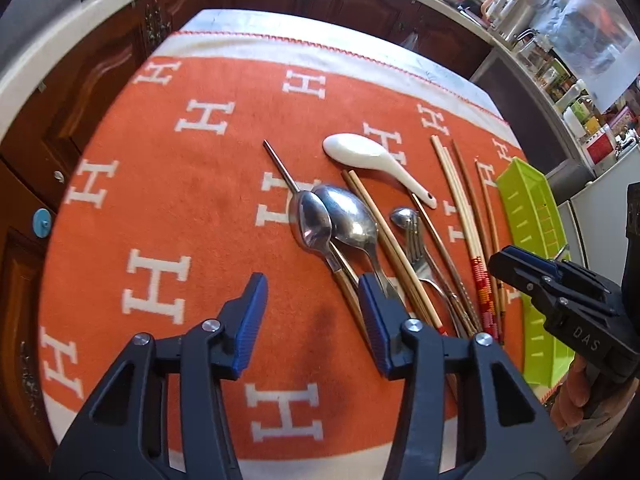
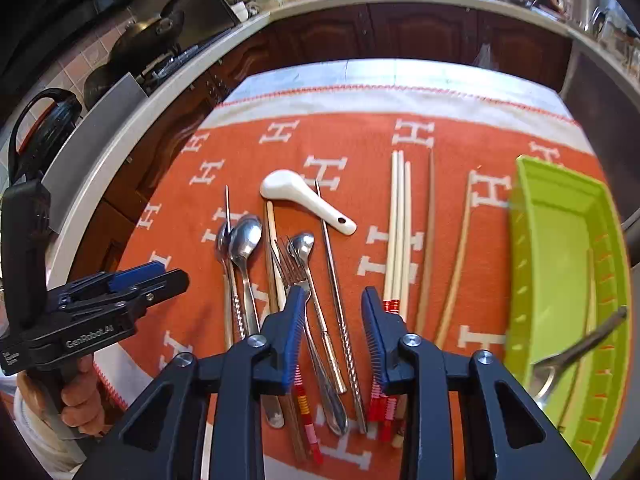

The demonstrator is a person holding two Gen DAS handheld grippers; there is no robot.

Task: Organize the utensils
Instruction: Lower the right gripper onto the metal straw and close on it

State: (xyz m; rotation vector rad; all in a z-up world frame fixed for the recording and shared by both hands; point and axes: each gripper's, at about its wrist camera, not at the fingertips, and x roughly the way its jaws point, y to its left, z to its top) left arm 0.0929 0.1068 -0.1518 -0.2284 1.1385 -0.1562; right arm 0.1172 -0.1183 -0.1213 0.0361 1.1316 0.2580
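Steel fork just beyond right gripper — jaws apart, empty, left gripper likewise.

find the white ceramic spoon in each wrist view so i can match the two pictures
Left wrist view: the white ceramic spoon lies above centre on the orange cloth, bowl to the left, handle running down to the right.
Right wrist view: the same spoon lies left of centre, above the metal cutlery, bowl upper left, handle pointing lower right.
Shared landmark: the green tray at the right edge of both.
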